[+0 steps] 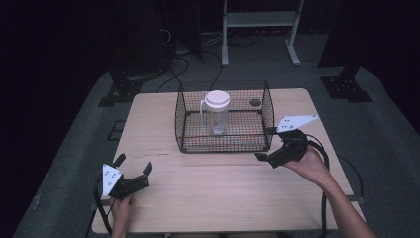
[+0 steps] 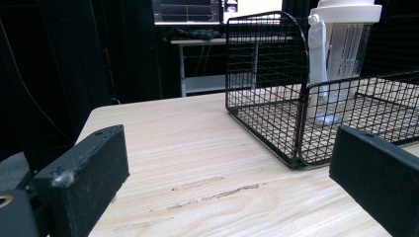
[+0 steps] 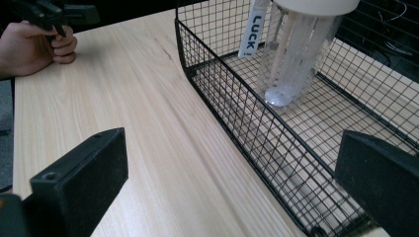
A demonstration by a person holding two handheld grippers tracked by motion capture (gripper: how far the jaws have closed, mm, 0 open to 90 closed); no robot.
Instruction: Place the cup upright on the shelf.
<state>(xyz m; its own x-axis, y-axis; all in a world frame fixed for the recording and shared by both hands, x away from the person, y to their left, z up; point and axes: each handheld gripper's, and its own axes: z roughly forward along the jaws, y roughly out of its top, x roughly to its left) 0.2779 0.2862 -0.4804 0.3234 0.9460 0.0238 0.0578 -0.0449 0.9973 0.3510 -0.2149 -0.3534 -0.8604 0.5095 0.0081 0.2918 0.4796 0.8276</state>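
A black wire basket (image 1: 182,124) stands at the middle of the wooden table (image 1: 218,193), toward its far side. Inside it a clear pitcher (image 1: 217,115) with a white lid and handle stands upright. My left gripper (image 1: 133,163) rests open near the front left corner, empty, well short of the basket (image 2: 296,98) and pitcher (image 2: 341,49). My right gripper (image 1: 265,144) is open and empty just off the basket's front right corner. Its jaws straddle the basket's near wall (image 3: 232,123), with the pitcher (image 3: 296,54) beyond. The person's hand with the left gripper (image 3: 54,15) shows far off.
A small dark round object (image 1: 254,102) lies in the basket's far right corner. Behind the table stand a white metal frame (image 1: 260,20), black stand feet (image 1: 345,87) and floor cables (image 1: 178,64). Bare tabletop stretches between the two grippers.
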